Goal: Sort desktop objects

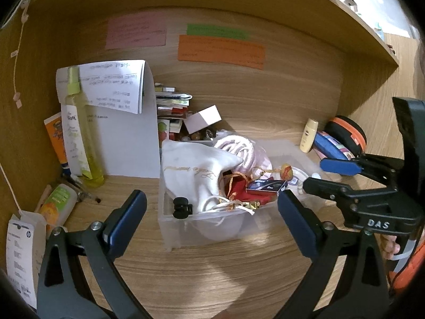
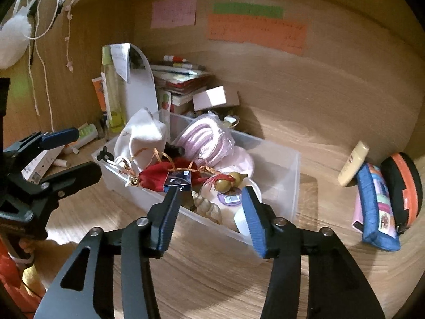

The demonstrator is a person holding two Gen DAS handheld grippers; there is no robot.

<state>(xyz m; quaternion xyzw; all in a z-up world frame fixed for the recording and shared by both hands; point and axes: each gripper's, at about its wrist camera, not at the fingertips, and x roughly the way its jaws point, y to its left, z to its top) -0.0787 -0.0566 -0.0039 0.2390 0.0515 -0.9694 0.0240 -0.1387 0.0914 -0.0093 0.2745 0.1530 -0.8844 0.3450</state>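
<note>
Seashell (image 2: 208, 207) in bin (image 2: 276, 159) (right view only) | left gripper (image 1: 212, 207) spread, empty | right gripper (image 2: 209, 207) likewise

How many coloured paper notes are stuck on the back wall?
3: a pink note at left, a green strip right of it, and an orange note just beneath the green.

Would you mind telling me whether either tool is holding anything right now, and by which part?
Nothing is held. The left tool and the right tool are both open, with empty gaps, near the clear storage bin.
</note>
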